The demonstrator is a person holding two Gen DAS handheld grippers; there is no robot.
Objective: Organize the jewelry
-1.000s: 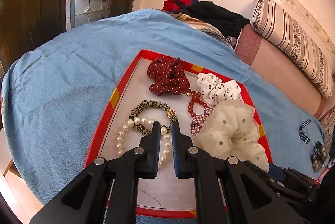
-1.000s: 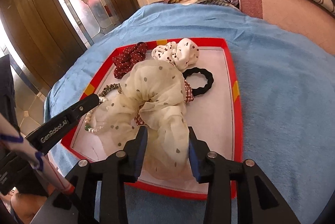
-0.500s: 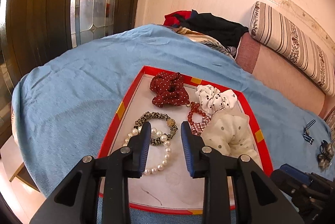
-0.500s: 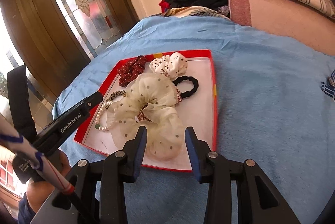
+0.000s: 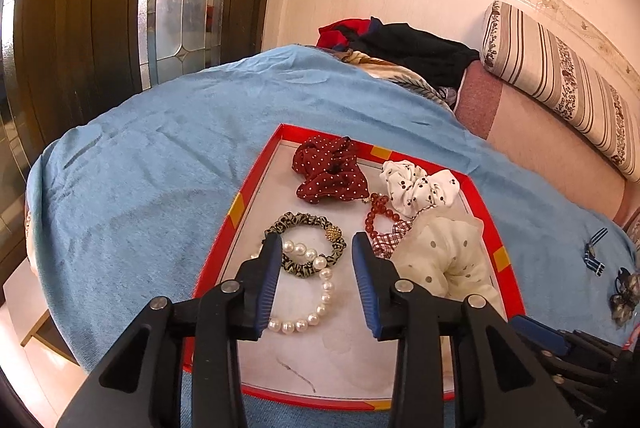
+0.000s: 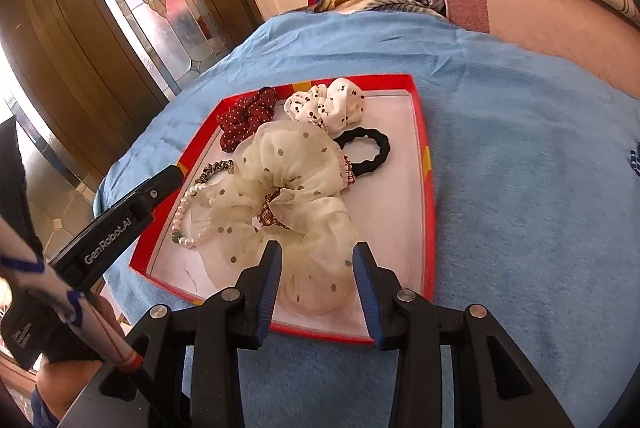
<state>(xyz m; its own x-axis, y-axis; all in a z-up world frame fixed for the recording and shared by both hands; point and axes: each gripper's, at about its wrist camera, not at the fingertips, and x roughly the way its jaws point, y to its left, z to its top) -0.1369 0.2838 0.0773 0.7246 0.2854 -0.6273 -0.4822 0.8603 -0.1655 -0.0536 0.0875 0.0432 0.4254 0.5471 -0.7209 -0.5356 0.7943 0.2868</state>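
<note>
With your left gripper (image 5: 314, 264) wide open and empty, pinch the slippery, loose white pearl bead bracelet (image 5: 316, 292) between its fingers across the strand.

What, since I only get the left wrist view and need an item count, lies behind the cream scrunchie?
Observer: A black hair tie lies in the tray, right beside the cream scrunchie.
Operator: Is the right gripper holding anything?
Observer: No. The right gripper is open, and the cream scrunchie's near edge shows between its fingers.
</note>
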